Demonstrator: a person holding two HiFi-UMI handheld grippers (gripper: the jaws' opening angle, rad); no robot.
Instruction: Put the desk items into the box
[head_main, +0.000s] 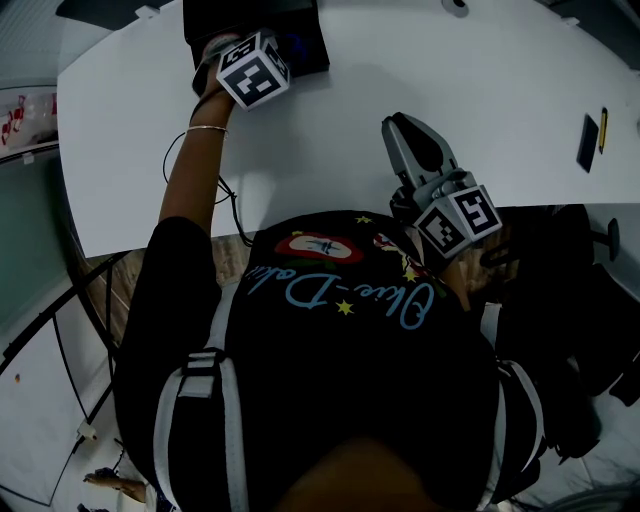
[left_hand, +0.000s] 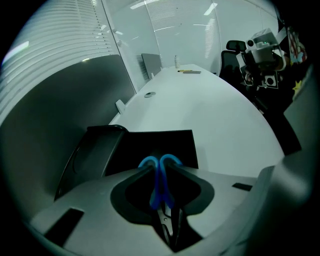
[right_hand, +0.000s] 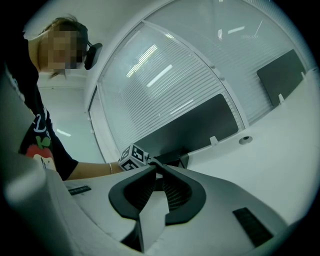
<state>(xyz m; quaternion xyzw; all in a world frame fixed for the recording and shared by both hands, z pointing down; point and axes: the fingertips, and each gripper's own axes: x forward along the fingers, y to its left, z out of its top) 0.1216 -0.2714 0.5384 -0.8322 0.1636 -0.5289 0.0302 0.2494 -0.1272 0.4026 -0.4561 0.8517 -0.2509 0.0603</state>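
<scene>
A black box (head_main: 215, 15) stands open at the far left of the white table (head_main: 480, 90); the left gripper view shows its dark inside (left_hand: 175, 145) and a raised flap (left_hand: 92, 155). My left gripper (head_main: 285, 55) (left_hand: 160, 167) points steeply down over the box. It is shut on a pair of blue-handled scissors (left_hand: 161, 182), whose loops stick out past the fingertips and whose metal blades run back between the jaws. My right gripper (head_main: 405, 125) (right_hand: 158, 169) hovers near the table's front edge, close to the person's body, shut with nothing in it.
A flat black item (head_main: 588, 142) and a pencil (head_main: 602, 128) lie at the table's right end. A round grommet (head_main: 455, 5) sits at the far edge. A black office chair (left_hand: 232, 55) stands by the table. A cable (head_main: 225, 195) hangs off the front left edge.
</scene>
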